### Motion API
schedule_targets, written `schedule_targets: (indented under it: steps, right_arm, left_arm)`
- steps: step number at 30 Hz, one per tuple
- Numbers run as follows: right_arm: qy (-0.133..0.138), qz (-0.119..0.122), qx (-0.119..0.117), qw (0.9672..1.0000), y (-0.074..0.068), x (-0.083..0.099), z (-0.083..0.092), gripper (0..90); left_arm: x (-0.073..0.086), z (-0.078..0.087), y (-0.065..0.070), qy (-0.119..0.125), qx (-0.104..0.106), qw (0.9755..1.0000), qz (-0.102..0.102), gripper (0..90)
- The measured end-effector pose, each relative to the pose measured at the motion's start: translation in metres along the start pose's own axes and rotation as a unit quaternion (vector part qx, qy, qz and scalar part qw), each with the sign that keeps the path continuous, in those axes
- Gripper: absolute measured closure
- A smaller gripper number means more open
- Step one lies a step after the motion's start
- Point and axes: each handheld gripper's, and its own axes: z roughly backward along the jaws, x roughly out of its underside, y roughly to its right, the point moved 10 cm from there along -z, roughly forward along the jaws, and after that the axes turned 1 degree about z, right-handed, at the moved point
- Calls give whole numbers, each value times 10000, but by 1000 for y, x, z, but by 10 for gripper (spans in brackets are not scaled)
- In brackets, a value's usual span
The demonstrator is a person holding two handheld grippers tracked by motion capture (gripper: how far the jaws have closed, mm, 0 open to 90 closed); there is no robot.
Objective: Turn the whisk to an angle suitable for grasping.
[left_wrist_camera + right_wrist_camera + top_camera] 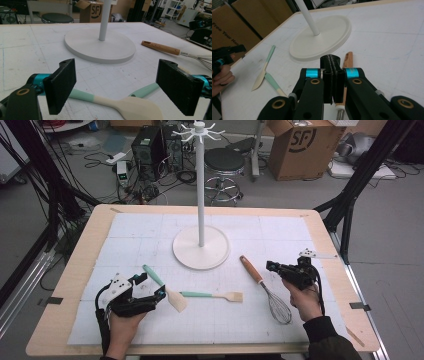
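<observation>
My left gripper [151, 287] rests near the table's front left, held in a hand, its jaws wide open [120, 85]. Under and between them lies a spatula [130, 106] with a mint handle and a cream blade [172, 296], untouched. A second mint-handled spatula [215, 295] lies just to its right. My right gripper [271, 266] hovers at the right, its pads pressed together with nothing between them [333, 75]. A wire whisk [265, 287] with a wooden handle [348, 60] lies on the mat just left of it and beneath it.
A white stand with a round base [200, 247] and a tall pole [201, 185] topped by hooks occupies the middle of the white mat. Beyond the table's far edge are a stool [225, 162], a cardboard box [305, 147] and cables on the floor.
</observation>
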Motion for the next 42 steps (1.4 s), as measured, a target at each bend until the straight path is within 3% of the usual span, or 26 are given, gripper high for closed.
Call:
schedule_targets:
  steps: [3,9,23,27,32,42]
  right_arm:
    - [-111,-101,4,9999,4,3,-4,894]
    - [-76,-329,-105,9994,12,1,-5,894]
    - [-166,-583,-168,9980,27,5,-18,896]
    - [-168,-737,-344,9965,30,0,-21,899]
    - [-335,-647,-287,9969,32,-6,-26,899]
    - [-784,-806,-170,9935,41,8,-39,899]
  left_arm:
    - [0,0,0,0,0,10000,-17,172]
    - [0,0,0,5,13,10000,-2,172]
    - [1,-1,-1,-10,0,10000,6,172]
    - [2,-1,-1,-16,-31,10000,-8,172]
    - [3,-2,0,-57,-4,10000,-61,172]
    - [2,0,1,-28,-6,10000,-49,172]
